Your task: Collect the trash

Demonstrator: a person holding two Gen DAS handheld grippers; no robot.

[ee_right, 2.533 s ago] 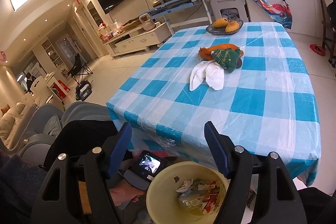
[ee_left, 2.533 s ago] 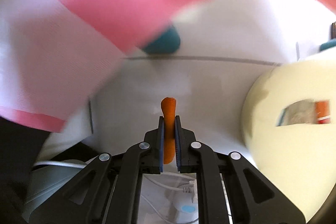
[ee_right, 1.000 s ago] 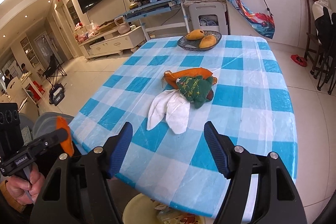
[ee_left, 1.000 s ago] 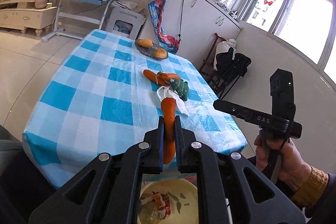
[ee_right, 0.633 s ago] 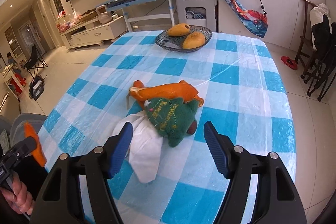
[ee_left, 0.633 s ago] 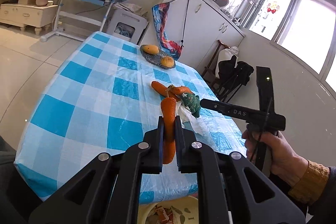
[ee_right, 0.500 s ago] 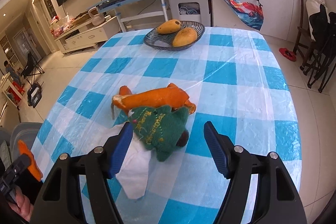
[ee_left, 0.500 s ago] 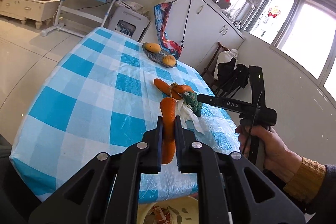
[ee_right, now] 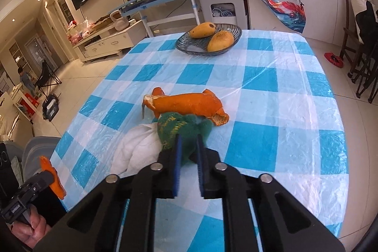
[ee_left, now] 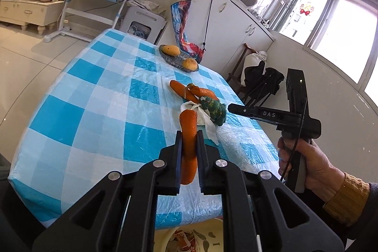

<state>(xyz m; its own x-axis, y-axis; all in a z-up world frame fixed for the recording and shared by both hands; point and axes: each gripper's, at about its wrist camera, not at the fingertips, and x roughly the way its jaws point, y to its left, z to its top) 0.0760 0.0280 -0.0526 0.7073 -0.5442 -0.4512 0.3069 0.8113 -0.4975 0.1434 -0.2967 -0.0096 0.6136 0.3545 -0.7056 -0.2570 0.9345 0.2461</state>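
Note:
My left gripper is shut on a strip of orange peel and hovers over the near edge of the blue-checked table. In the right wrist view the left gripper shows at the lower left, the peel still in it. My right gripper reaches over the table. Its jaws are closing onto a green pouch, and the pads pinch its near end. A white tissue lies against the pouch, with a long orange peel just behind. The right gripper touches the pouch.
A glass bowl with two mangoes stands at the table's far end. A pale yellow bin holding scraps sits below the near table edge. Dark chairs stand off the right side. A person's hand holds the right gripper.
The right gripper has moved forward over the table to the green pouch, and its jaws have gone from wide apart to shut on it. The left gripper still holds its peel.

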